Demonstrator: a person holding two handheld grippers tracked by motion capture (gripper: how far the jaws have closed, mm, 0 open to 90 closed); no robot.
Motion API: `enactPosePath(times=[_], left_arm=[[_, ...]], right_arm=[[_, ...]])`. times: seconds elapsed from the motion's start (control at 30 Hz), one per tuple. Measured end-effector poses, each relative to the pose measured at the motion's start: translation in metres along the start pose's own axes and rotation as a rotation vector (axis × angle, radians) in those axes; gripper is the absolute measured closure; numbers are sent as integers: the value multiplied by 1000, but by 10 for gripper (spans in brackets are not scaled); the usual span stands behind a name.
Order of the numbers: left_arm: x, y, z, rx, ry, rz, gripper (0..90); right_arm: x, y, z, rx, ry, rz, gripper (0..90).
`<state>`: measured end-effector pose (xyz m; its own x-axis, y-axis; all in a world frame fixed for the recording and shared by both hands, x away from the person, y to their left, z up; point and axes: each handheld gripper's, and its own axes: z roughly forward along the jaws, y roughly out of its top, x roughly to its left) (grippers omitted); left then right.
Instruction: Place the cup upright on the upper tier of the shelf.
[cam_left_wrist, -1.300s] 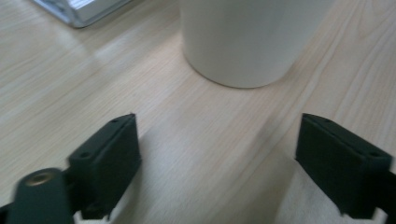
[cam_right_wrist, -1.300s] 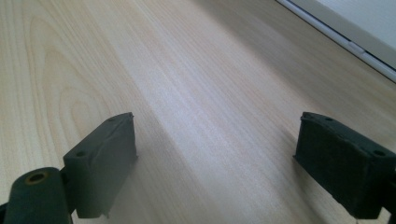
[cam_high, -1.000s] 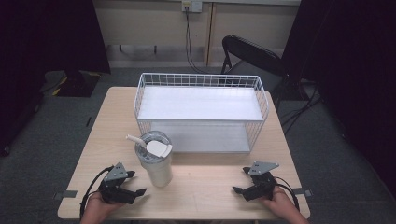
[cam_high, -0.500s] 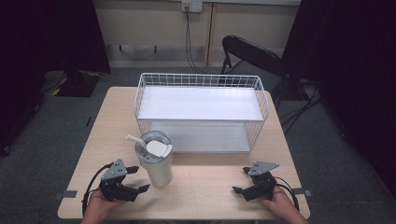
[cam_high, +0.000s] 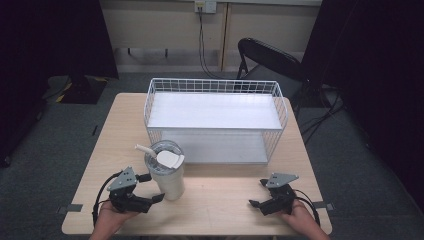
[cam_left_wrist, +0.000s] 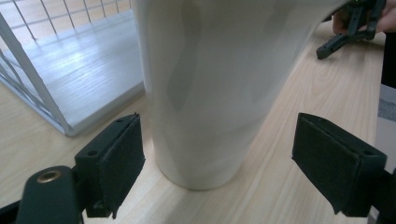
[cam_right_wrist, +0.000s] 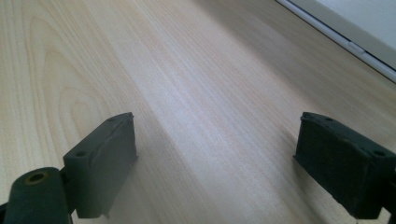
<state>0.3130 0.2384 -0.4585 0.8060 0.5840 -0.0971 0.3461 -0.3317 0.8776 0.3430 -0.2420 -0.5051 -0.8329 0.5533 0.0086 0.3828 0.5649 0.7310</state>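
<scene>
At the near edge of the table (cam_high: 220, 207), the person has a gripper in each hand, and the two are doing pretty different jobs. The left gripper (cam_high: 152, 188) is lined up on the white tumbler (cam_high: 167, 184), low down near its base. Its jaws are spread wide with the tumbler standing between them, and they've just been opening a bit further. In the left gripper view the near pad (cam_left_wrist: 116, 163) sits just beside the wall of the tumbler, and whether it's actually touching is hard to say. The other pad is clearly off it, so nothing is gripped. It looks like a straddle before a squeeze, aimed low where the body is narrower and fits between the pads.

The right gripper (cam_high: 256, 193) rests well off to the other side, jaws spread wide over bare wood with nothing between them. It's probably parked there to stay out of the way.

The tumbler stands upright on the table, just in front of the near left corner of the wire basket (cam_high: 282, 117), with its lid (cam_high: 165, 159) on and its straw (cam_high: 144, 149) poking out toward the left. Keeping it upright makes sense with that straw hole. The basket sits in the middle of the table with a white shelf (cam_high: 215, 110) inside and an open front, so it's likely where the tumbler is headed. Behind the table is a black folding chair (cam_high: 267, 55).
</scene>
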Motion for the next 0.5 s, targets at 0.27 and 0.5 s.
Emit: enactPosePath(times=[0.27, 0.5], left_arm=[[-1, 5, 2, -42, 15, 22, 158], [-3, 7, 7, -63, 21, 37, 156]], right_arm=[[0, 0, 0, -1, 0, 0, 117], [0, 0, 0, 0, 0, 0, 117]])
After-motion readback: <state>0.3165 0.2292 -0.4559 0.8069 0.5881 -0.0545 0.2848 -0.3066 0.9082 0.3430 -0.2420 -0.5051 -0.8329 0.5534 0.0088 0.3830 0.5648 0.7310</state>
